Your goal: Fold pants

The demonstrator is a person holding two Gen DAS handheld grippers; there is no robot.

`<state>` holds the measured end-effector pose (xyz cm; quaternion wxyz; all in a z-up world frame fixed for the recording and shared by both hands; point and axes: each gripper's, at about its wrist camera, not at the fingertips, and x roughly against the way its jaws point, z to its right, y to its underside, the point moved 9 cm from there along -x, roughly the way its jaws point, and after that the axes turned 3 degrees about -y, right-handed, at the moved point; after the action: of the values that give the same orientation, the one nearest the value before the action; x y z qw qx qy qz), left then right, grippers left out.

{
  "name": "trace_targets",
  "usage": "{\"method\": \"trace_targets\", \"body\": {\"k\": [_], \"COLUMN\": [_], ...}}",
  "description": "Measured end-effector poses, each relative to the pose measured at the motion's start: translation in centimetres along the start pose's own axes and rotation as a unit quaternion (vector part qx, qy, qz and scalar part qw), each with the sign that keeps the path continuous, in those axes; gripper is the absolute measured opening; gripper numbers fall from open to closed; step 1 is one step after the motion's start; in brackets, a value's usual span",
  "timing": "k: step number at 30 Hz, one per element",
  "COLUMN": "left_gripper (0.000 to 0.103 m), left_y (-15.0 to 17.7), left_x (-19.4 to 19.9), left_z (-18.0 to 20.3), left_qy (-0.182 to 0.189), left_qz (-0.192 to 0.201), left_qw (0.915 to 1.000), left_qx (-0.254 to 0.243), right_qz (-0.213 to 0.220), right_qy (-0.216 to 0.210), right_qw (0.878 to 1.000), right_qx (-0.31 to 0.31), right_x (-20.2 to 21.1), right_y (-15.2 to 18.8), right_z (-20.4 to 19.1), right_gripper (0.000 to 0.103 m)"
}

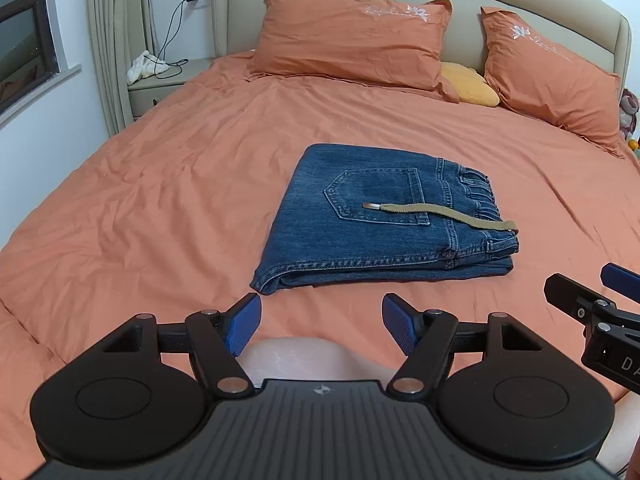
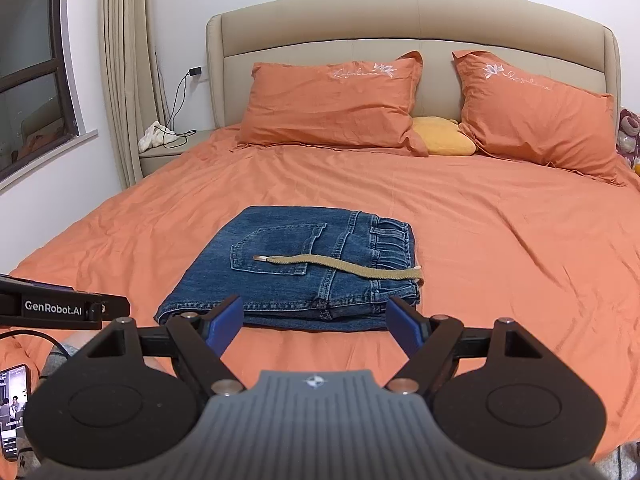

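Left gripper: jaws spread wide with nothing between them, blue pads hanging over bare orange bedspread just short of the near edge of the pants, not touching them
Right gripper: jaws also wide apart and holding nothing; its pads frame the near folded edge of the pants in its own view, though contact cannot be judged
Pants: blue denim, folded into a compact rectangle, lying flat mid-bed, back pocket up, elastic waistband to the right
Drawstring: tan cord with a metal tip, lying across the pocket and waistband from left to right
Only in the left wrist view: a pale rounded shape, possibly a knee, just under the left gripper; the right gripper's tip entering at the right edge, beside the pants' right end
Only in the right wrist view: the left gripper's black body at the left edge, a lit phone at lower left with a cable near it, and the whole headboard
Both views: two orange pillows with a yellow cushion between them, nightstand and curtain to the left
Pose: both grippers tilt down toward the bed side by side, left lower and steeper
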<state>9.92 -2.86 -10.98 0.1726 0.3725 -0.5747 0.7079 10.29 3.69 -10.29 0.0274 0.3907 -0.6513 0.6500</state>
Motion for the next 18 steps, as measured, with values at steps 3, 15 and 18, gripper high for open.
{"method": "trace_targets", "body": {"k": [3, 15, 18], "left_gripper": [0.081, 0.081, 0.081], "left_y": [0.02, 0.06, 0.08], "left_x": [0.12, 0.43, 0.49], "left_z": [0.23, 0.88, 0.96], "left_qy": [0.004, 0.004, 0.005], "left_qz": [-0.001, 0.002, 0.002], "left_qw": [1.0000, 1.0000, 1.0000], "left_qx": [-0.001, -0.007, -0.008], "right_qz": [-0.001, 0.003, 0.004], "right_qy": [0.000, 0.002, 0.003], "right_qw": [1.000, 1.000, 1.000], "right_qx": [-0.004, -0.009, -0.011], "right_x": [0.14, 0.63, 0.75], "right_y": [0.17, 0.27, 0.25], "right_z": [0.20, 0.64, 0.73], "right_gripper": [0.075, 0.075, 0.075]}}
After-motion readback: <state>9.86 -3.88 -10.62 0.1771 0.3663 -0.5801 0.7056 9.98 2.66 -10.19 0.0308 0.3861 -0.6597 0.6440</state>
